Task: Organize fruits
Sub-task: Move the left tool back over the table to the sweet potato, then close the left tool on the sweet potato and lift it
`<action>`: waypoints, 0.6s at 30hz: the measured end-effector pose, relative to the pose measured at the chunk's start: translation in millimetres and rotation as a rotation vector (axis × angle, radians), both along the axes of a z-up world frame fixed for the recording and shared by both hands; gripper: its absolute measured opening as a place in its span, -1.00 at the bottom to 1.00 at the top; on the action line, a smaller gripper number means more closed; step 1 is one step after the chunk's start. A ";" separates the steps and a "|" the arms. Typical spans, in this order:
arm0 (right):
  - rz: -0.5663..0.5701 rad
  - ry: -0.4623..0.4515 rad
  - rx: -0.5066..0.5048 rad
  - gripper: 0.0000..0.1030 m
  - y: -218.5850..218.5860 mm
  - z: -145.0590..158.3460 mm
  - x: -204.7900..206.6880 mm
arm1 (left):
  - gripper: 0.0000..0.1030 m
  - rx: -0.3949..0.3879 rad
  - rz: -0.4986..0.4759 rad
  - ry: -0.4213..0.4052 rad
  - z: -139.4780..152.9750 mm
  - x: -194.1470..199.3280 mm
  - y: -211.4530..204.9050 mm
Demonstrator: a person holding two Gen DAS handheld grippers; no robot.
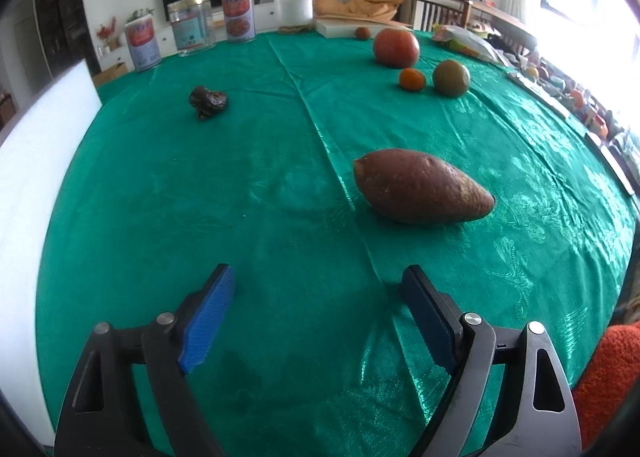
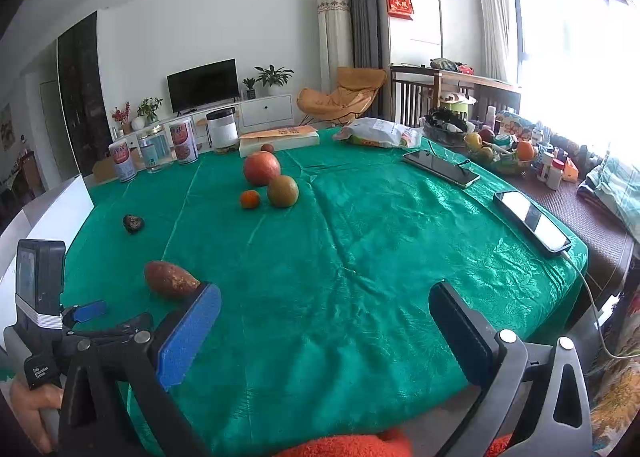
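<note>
Fingers [image 1: 212,313] of the left gripper [image 1: 320,317] stand wide apart with nothing between them, low over the green tablecloth [image 1: 240,197]. Just ahead of them and a little to the right lies a sweet potato [image 1: 420,187], on its side, its pointed end turned right, not touching either finger. Farther back sit a big red fruit [image 1: 396,47], a greenish fruit [image 1: 451,78] and a small orange [image 1: 412,79], close together. Off to the left, well apart, rests a dark wrinkled lump [image 1: 208,101].

Over on the right gripper [image 2: 324,321] the fingers are spread just as wide and empty, and the sweet potato [image 2: 170,279] lies just beyond its left finger. Two phones [image 2: 442,168] lie on the cloth to the right.
</note>
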State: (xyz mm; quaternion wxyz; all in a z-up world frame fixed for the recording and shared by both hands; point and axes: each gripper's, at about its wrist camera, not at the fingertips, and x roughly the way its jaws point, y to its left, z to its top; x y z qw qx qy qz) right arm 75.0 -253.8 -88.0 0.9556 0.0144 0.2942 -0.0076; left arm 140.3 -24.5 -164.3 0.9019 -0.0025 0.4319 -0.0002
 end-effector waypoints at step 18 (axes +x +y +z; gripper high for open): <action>-0.001 0.034 0.077 1.00 -15.7 -5.8 5.3 | 0.71 0.274 -0.339 -0.006 28.1 18.8 -54.5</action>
